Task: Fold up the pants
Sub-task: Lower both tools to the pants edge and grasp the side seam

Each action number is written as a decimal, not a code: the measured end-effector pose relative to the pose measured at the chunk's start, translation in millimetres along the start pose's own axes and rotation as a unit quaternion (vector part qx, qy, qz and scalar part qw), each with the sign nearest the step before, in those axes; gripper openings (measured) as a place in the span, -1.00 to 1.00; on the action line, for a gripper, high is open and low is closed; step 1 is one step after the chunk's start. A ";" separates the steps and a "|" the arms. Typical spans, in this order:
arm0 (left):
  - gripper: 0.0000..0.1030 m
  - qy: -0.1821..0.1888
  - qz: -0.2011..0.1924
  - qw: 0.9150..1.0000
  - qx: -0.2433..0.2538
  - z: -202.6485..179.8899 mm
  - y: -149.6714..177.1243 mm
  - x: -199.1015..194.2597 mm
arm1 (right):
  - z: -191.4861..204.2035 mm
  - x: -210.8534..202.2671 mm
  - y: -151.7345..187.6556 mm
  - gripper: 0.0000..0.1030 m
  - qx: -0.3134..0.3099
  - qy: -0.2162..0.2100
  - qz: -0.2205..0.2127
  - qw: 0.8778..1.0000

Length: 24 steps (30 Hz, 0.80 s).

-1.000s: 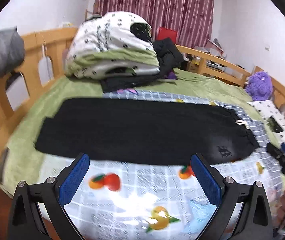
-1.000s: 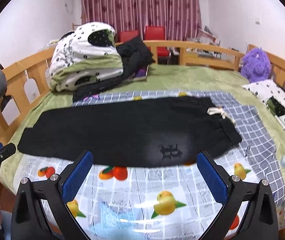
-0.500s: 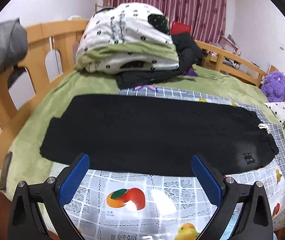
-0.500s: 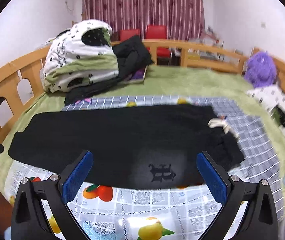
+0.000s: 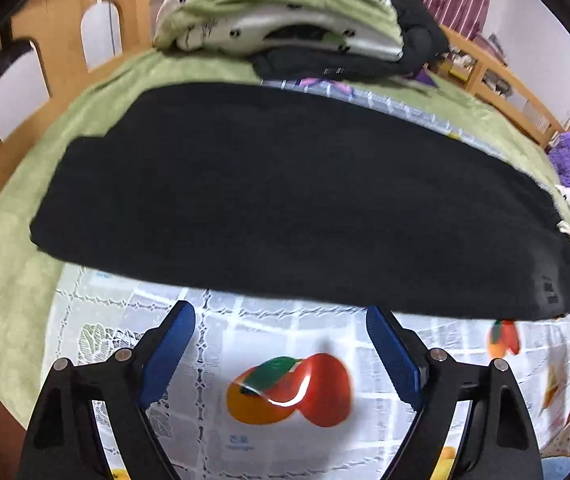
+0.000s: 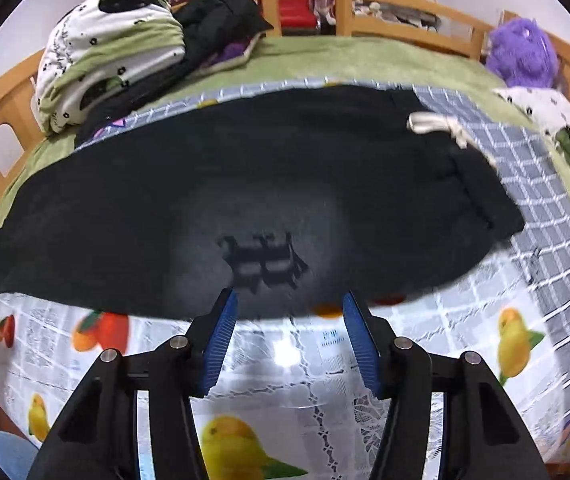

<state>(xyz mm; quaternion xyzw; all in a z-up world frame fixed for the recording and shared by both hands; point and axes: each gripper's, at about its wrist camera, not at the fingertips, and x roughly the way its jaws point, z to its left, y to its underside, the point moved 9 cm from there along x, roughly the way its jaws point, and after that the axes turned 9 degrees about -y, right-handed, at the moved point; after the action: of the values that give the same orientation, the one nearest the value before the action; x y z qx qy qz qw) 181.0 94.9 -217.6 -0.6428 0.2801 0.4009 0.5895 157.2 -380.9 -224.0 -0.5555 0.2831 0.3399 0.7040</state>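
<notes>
Pants [image 5: 285, 200] lie crosswise, near hem just ahead of both grippers (left [image 5: 281, 320], right [image 6: 289, 304]), each parted, empty.

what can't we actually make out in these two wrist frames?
- Left wrist: pants waistband end, squeezed into the right fisheye rim; the print there is too small to read.
- Right wrist: pants print is motion-blurred; cuff end cut at the left rim.
- Either view: cloth under the pants is hidden by them.
</notes>
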 end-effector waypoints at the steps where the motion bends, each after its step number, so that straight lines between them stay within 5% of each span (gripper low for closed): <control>1: 0.66 -0.004 0.006 1.000 -0.002 2.9 2.6 6.5 | -1.8 2.4 2.7 0.07 0.003 0.000 0.001 1.000; 15: 0.67 0.005 0.033 0.999 -0.041 29.0 8.2 39.3 | -15.2 26.2 21.2 0.08 0.054 -0.040 0.019 0.998; 19: 0.67 0.041 0.034 0.996 -0.070 36.9 9.8 42.2 | -21.0 27.3 26.6 0.08 0.066 -0.042 0.022 0.997; 24: 0.67 0.103 0.012 0.984 -0.145 61.1 3.8 41.0 | -37.3 22.2 24.9 0.33 0.126 -0.075 -0.004 0.989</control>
<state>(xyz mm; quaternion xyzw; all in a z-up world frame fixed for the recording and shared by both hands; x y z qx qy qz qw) 187.9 159.0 -253.3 -0.7559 0.2857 0.3759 0.4535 150.2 -409.8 -264.2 -0.4368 0.2675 0.3392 0.7891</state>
